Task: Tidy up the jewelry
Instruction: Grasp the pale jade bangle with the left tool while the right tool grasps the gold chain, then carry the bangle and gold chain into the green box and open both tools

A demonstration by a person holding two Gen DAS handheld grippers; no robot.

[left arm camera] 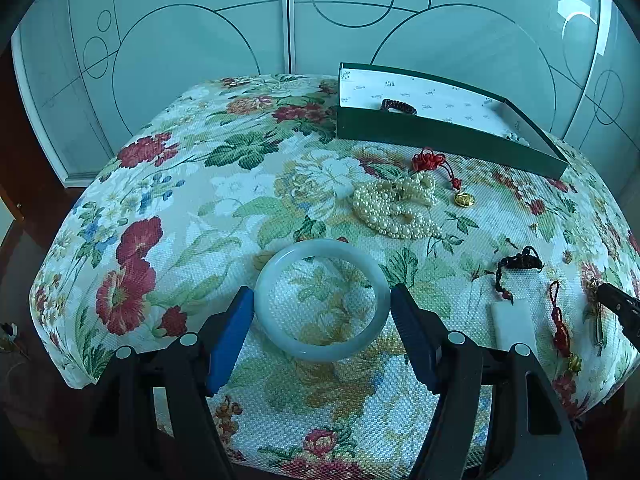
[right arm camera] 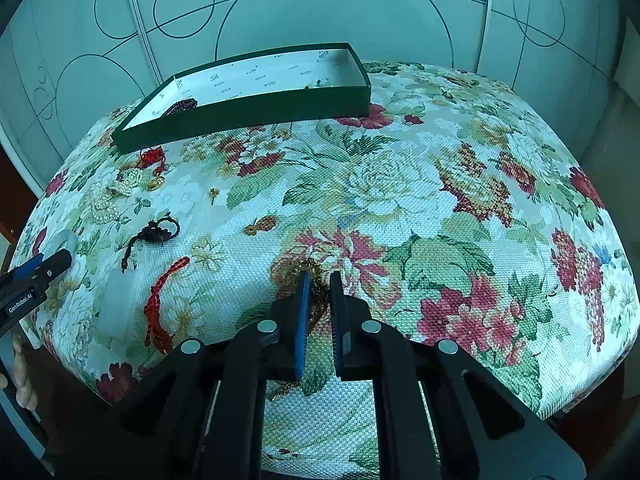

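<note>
Stock-take, jewelry sorting — early stage by my judgement.

Already filed: inside the green box (left arm camera: 400, 130) at the far side of the floral cushion (left arm camera: 180, 200) lies one dark beaded bracelet (left arm camera: 398, 106), and something small and pale sits in its far corner, too small to name.

Still loose on the cushion:
- one jade bangle (left arm camera: 322, 300), flat on the cloth between the pads of my left claw (left arm camera: 322, 312). The jaws stand apart around it, flanking the ring; the pads look just beside its rim, contact not certain.
- one heap of pearl strands (left arm camera: 394, 210), tangled; strand count not readable.
- one red knot charm with a gold pendant (left arm camera: 464, 199), near the box wall.
- one black cord knot (left arm camera: 520, 262).
- one white slab pendant (left arm camera: 512, 320).
- one red braided tassel (right arm camera: 160, 300).
- one small orange bead charm (right arm camera: 262, 225) and one tiny gold piece (right arm camera: 214, 192).
- one gold chain (right arm camera: 316, 280) — my right claw (right arm camera: 320, 280) has its jaws drawn nearly together with the chain bunched between the pads, a loop trailing below. I judge it pinched but not yet lifted.

Roughly nine loose, one or two boxed.
</note>
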